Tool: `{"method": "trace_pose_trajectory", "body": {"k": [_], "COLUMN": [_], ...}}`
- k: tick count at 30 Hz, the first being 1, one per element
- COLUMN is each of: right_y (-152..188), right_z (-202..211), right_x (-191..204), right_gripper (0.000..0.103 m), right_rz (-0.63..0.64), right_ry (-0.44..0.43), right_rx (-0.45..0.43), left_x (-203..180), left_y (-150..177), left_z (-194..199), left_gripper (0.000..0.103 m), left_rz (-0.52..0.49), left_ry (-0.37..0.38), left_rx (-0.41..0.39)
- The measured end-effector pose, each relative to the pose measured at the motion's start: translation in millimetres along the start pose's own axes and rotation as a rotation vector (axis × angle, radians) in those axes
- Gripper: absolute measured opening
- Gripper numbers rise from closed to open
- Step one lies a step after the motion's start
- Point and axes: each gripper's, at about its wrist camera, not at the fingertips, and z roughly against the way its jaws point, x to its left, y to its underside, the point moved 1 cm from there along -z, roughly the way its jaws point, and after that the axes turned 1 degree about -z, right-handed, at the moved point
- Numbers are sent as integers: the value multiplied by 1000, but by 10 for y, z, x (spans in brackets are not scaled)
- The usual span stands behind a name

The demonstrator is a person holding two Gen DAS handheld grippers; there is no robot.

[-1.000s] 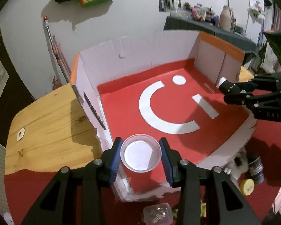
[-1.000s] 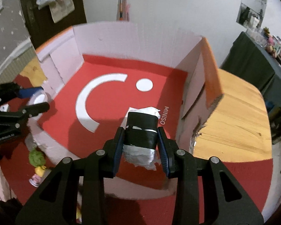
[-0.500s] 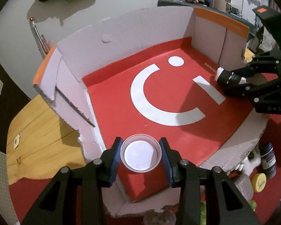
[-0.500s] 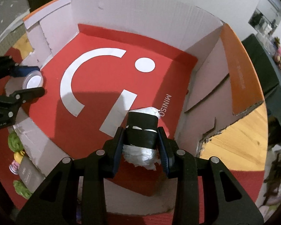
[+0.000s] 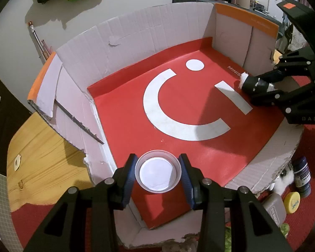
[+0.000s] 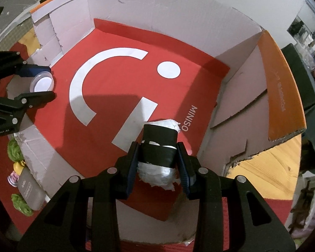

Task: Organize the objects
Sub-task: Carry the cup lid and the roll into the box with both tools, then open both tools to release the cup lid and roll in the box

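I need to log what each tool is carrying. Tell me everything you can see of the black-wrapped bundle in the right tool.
The bundle is a stubby roll, white crinkled material like paper or plastic wound with bands of black tape, with white tufts sticking out at both ends. The right tool clamps it across the taped middle, one blue-padded finger on each side. It is held over the red floor of the cardboard box, near the MINISO lettering; whether it touches the floor cannot be told.

Left gripper (image 5: 158, 175) and right gripper (image 6: 158, 160) both closed on loads (fingers pointing forward, downward tilt)
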Motion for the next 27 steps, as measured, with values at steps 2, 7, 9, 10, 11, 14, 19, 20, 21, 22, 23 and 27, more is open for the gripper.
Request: {"method": "trace_pose_trajectory", "body": {"k": [2,7,9,10,11,14,19,20,21,22,23,27], "right_y": [9,41,57,66,74,102,146,154,164,172,181,222], "right_z": [4,16,23,28,32,43,66,71,77,81,86,112], "right_x": [-7,-9,-11,-8,-4,2,-1,-3,-4,-4,-5,-3], "right_gripper": [34,34,34,35,36,38,38,38,38,38,39,42], "right_rz": [-3,-3,-5,-2,1,5,1,0,0,-1,-1,-4], "right_ry": [-4,-4,-4,-1,6,16,15,15,13,13,12,4], "right_rx": [4,10,10,10,9,6,7,7,7,7,7,7], "left_x": [-1,6,6,5,4,5,1,1,3,3,3,1], "left_y": [-10,-14,-16,-15,-16,-27,-27,-26,-25,-24,-23,-17], "left_z": [-8,-21,-21,-20,-20,-26,-24,-24,-23,-25,-23,-14], "left_gripper": [43,43,43,43,43,43,43,43,43,43,43,45], "left_rz": [0,2,2,2,3,7,7,8,9,10,8,8], "left_ry": [0,2,2,2,3,5,5,5,6,7,7,3], "left_rx": [2,4,4,5,5,4,4,4,4,4,4,2]}}
